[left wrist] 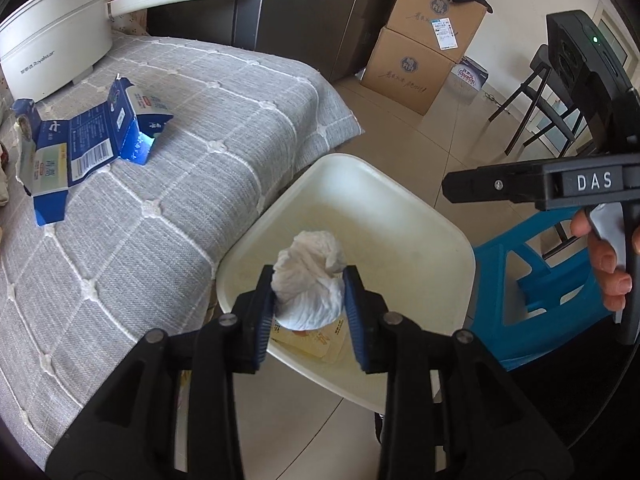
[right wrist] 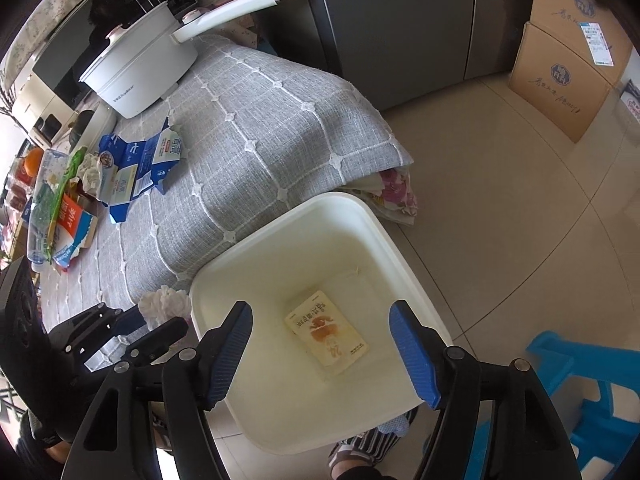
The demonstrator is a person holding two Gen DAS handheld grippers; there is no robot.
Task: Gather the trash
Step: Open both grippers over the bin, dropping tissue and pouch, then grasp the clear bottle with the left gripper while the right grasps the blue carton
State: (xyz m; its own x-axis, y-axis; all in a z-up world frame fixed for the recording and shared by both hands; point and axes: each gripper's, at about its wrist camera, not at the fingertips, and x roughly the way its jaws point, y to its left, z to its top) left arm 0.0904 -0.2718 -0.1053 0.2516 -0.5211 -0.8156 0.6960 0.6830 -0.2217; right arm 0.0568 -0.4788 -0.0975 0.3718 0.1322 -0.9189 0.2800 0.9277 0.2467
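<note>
L tool grips tissue wad over bin

Your left tongs were black with ribbed blue pads and silver screws; your right tongs matched, "DAS" marked beside your bare-skinned hand.

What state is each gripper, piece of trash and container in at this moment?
Left gripper: shut on crumpled tissue, over the bin.
Crumpled tissue: clamped, not yet dropped.
Right gripper: open, empty.
White bin: open-topped, one yellow packet lying flat inside.
Blue carton: torn open, flattened on the table.
White pot: upright on the table.
</note>
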